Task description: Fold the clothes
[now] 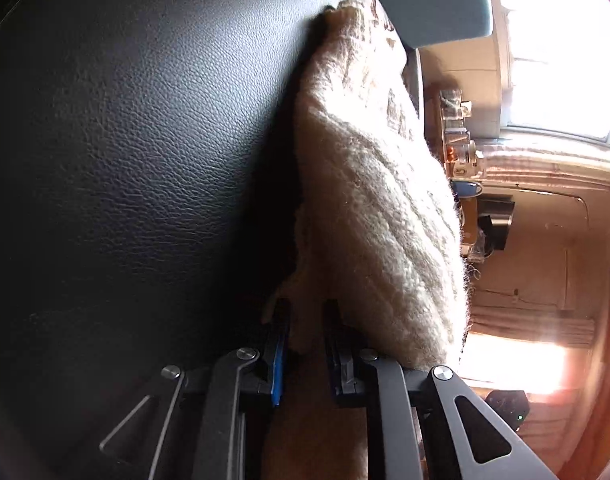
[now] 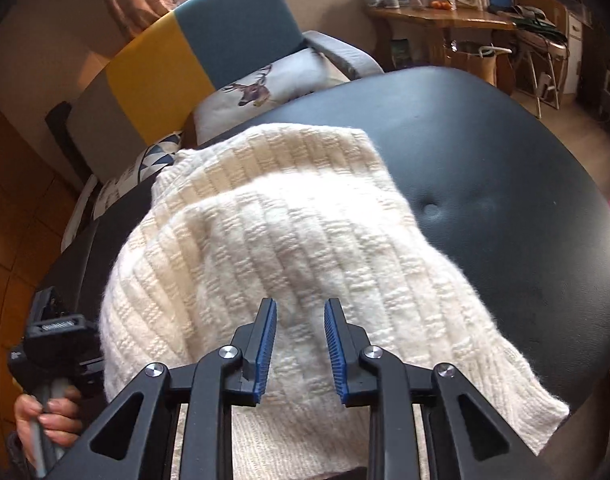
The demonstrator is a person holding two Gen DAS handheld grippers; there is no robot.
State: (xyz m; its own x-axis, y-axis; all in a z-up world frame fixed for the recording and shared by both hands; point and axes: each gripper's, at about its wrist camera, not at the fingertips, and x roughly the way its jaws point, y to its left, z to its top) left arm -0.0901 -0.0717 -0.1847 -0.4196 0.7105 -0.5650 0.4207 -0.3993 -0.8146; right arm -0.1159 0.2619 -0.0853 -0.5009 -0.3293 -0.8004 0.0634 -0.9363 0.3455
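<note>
We note the right claw [image 2: 300, 312]: black angular linkage arms with triangular cut-outs, round silver screws at the joints, ribbed blue pads [image 2: 265, 346]. The left claw [image 1: 306, 320] matches. Lower left, a hand [image 2: 45, 424] grips a grey handle.

Support surface: black padded counter [image 2: 505, 184], one knit garment on it.

Counter top is black leather-grain upholstery with a rounded outline and one tufted button dimple [image 2: 431, 210] right of centre. Cream knit sweater [image 2: 273, 248] lies directly on it, folded over on itself, covering the left and near part; ribbed hem reaches the near right edge. Right and far areas of the top show bare upholstery. In the left wrist view the grain [image 1: 145, 160] is plain, with the sweater [image 1: 369, 208] bunched against it.
</note>
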